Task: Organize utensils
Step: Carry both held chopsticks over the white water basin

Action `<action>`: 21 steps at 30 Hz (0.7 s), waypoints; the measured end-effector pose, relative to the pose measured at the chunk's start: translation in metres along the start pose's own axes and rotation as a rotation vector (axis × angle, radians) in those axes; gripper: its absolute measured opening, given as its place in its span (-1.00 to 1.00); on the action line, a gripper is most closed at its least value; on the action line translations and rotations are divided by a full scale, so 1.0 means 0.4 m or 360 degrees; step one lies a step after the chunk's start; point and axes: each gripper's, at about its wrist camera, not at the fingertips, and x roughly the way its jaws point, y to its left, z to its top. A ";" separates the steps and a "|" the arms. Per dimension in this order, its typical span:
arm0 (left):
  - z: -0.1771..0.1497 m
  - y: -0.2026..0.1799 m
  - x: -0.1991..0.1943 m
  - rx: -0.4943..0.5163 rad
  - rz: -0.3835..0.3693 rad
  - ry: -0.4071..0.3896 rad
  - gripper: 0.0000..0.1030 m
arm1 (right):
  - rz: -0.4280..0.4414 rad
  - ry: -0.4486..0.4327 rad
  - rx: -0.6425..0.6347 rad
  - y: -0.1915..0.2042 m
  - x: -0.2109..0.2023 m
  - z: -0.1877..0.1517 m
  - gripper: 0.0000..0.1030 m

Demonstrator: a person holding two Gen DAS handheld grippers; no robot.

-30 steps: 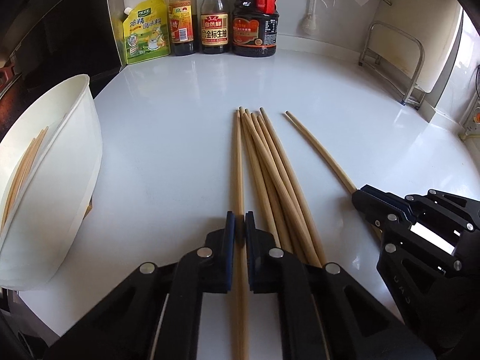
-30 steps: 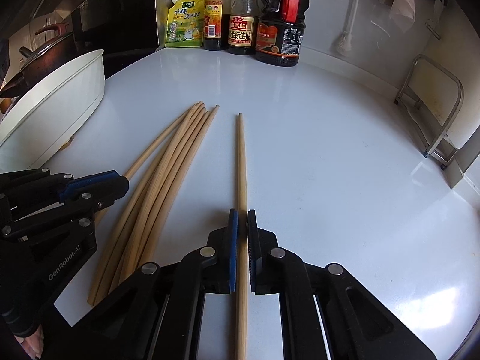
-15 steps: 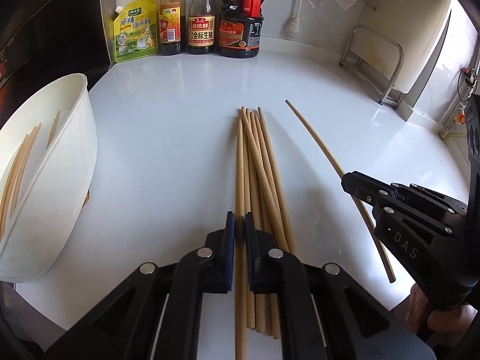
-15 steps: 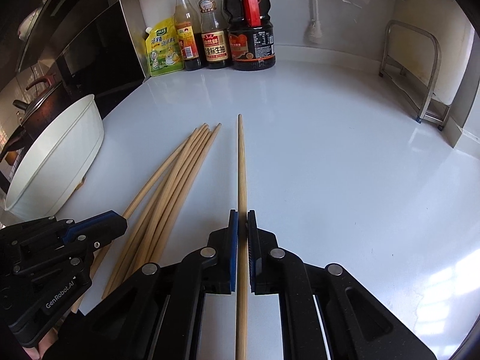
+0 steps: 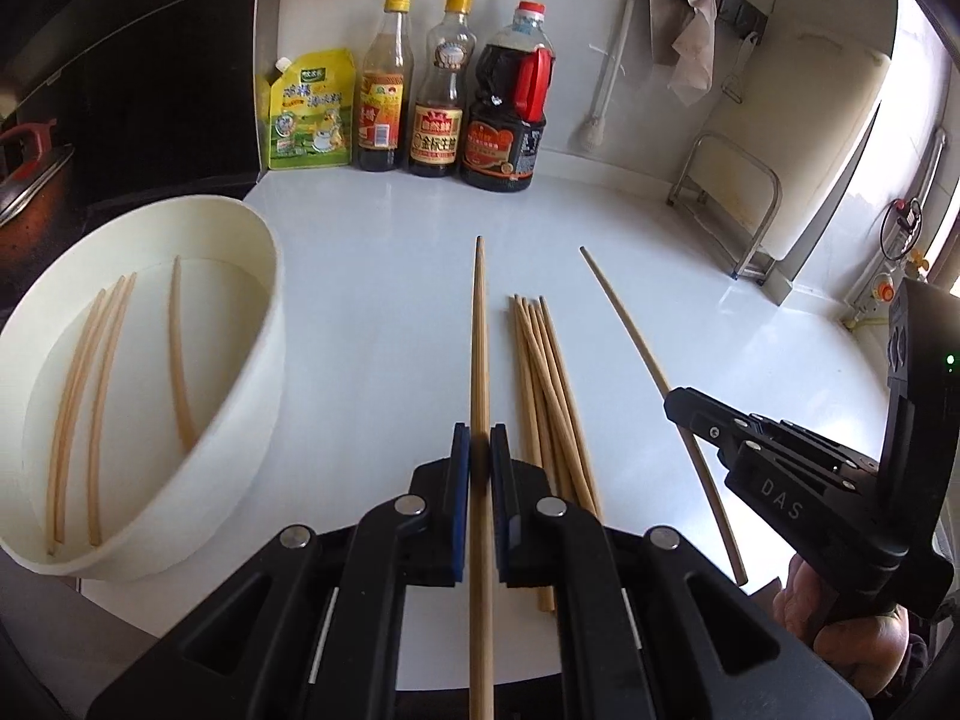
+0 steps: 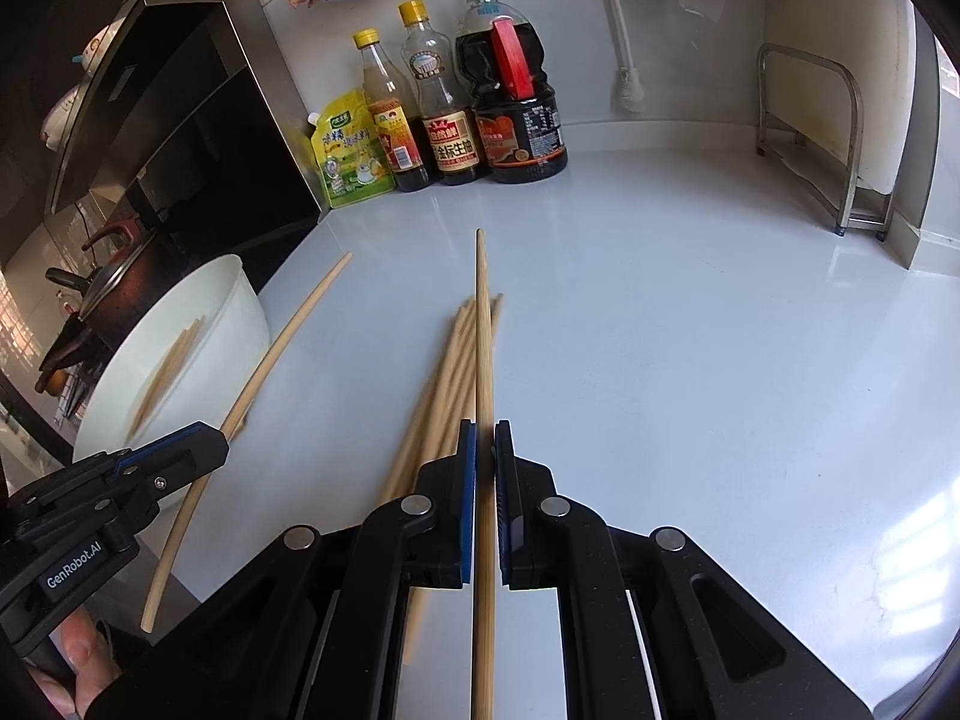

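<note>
Both chopsticks have been lifted off the worktop [image 5: 390,276]: one is pinched in left claw [image 5: 480,456], one in right claw [image 6: 485,450]. Risk: long overhang may be knocked against the bowl [image 5: 264,324], twisting a stick loose.

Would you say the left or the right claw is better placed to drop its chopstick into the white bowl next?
Left, probably. The left claw holds its chopstick right beside the white bowl; the right claw sits farther away, beyond the chopstick pile.
</note>
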 end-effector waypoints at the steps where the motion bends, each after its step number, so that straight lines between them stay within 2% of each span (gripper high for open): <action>1: 0.008 0.017 -0.016 -0.0011 0.0000 -0.0026 -0.86 | 0.0022 -0.0012 0.0002 0.020 -0.002 0.008 -0.88; 5: 0.045 0.099 -0.082 -0.0038 0.0053 -0.0119 -0.86 | 0.0108 -0.0049 -0.0038 0.118 -0.005 0.043 -0.88; 12: 0.085 0.306 -0.141 -0.0147 0.0225 -0.0181 -0.86 | 0.0276 -0.0055 -0.0151 0.322 0.036 0.119 -0.88; 17: 0.085 0.452 -0.134 -0.0276 0.0315 -0.0159 -0.86 | 0.0362 0.0033 -0.0229 0.468 0.128 0.147 -0.88; 21: 0.078 0.526 -0.116 -0.0354 0.0349 -0.0129 -0.86 | 0.0394 0.0134 -0.0272 0.557 0.214 0.153 -0.88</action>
